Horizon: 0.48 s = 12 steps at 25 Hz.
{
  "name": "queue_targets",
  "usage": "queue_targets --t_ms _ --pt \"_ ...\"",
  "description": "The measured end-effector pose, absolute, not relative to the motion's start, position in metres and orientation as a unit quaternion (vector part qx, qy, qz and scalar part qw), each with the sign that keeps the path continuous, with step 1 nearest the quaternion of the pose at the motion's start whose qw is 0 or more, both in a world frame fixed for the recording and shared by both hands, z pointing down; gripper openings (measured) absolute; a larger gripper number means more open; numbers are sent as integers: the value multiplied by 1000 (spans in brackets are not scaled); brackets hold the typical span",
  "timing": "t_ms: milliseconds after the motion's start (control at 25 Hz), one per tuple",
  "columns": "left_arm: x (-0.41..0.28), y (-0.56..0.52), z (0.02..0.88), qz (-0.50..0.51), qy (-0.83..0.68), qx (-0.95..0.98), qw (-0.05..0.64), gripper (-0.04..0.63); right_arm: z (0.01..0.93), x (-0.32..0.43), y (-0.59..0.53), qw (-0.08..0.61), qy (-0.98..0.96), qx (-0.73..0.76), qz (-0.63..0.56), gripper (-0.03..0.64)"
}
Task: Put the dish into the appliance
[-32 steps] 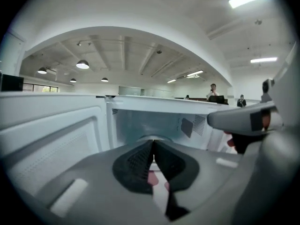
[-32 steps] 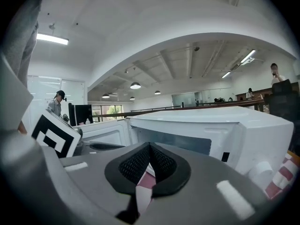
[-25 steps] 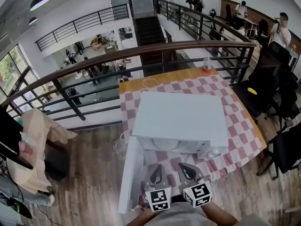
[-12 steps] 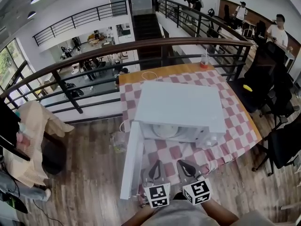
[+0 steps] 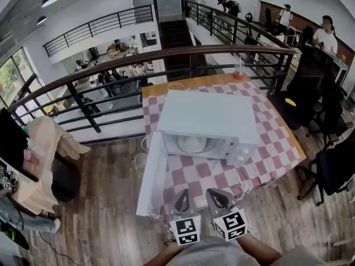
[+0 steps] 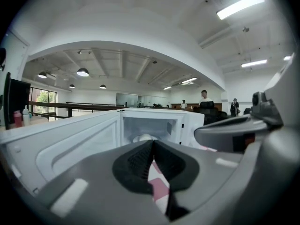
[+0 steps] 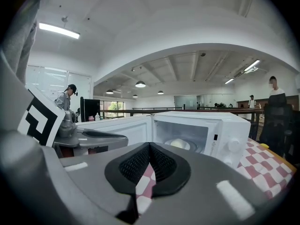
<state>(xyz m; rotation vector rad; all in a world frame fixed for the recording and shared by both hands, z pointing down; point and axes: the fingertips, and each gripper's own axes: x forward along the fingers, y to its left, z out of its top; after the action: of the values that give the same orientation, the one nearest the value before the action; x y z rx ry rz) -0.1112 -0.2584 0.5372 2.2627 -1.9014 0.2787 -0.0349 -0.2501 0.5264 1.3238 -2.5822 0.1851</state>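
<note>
The dish (image 5: pixel 191 144) sits inside the white microwave (image 5: pixel 213 118), whose door (image 5: pixel 150 176) stands open to the left on the checked table (image 5: pixel 277 143). The head view shows the left gripper (image 5: pixel 182 195) and right gripper (image 5: pixel 215 194) side by side in front of the opening, apart from it. Only the gripper views show the jaws: each pair is closed, tips meeting, with nothing held. The left gripper view catches just the dish's top, while the right gripper view shows it fully, plus a front knob (image 7: pixel 233 146).
</note>
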Motion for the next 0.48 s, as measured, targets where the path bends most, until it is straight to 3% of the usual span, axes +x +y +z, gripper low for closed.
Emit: queue_targets --t_ms 480 --pt "-38 -106 536 87 -629 769 78 9 527 31 -99 112 -881 456 54 0"
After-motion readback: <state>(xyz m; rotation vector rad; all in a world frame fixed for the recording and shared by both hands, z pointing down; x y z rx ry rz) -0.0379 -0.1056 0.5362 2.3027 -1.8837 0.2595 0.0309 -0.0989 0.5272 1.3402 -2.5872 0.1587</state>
